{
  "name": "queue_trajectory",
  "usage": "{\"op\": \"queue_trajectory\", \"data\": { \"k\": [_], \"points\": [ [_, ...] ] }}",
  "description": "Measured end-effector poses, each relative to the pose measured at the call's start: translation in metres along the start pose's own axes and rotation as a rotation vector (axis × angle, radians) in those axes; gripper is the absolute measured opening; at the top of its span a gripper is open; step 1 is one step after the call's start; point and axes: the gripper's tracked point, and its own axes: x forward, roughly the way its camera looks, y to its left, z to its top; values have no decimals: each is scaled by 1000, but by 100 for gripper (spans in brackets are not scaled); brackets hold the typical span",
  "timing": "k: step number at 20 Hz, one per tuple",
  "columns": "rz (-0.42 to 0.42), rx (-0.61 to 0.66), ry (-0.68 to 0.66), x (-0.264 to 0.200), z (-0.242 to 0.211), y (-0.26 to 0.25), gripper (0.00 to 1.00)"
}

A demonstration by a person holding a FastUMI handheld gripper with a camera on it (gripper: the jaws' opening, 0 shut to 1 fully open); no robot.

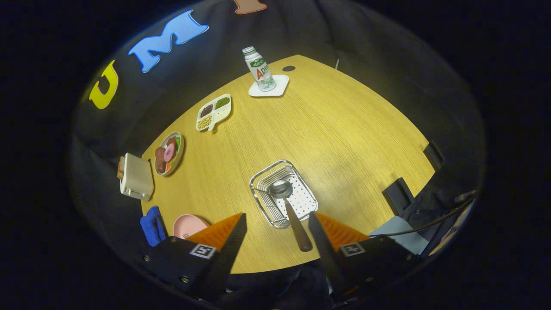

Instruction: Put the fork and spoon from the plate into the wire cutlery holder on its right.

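Spoon (289, 206) lying across the wire holder (282, 193), bowl inside and handle pointing back between the spread, empty tongs (277, 228) (a fork (186, 235) waits on the pink plate (191, 224) leftward).

Gripper (277, 226) raised well above the table, tilted downward and looking along its two fingers. Fingers spread wide apart, jaws open, nothing pressed between the pads. Left finger (224, 234) and right finger (331, 234) at about equal height, tips angled inward toward each other. Square marker tag on the body behind each finger. Cable trailing off to the right behind the right finger's mount.
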Motion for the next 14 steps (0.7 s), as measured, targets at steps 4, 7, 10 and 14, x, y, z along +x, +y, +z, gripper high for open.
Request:
{"op": "queue_trajectory", "data": {
  "k": [4,7,10,14],
  "points": [
    [-31,-71,-69,-5,11,8,100],
    [-28,-103,-104,-10,16,19,100],
    [-16,-121,-117,-13,16,31,100],
    [11,-153,-126,-16,12,53,100]
  ]
}}
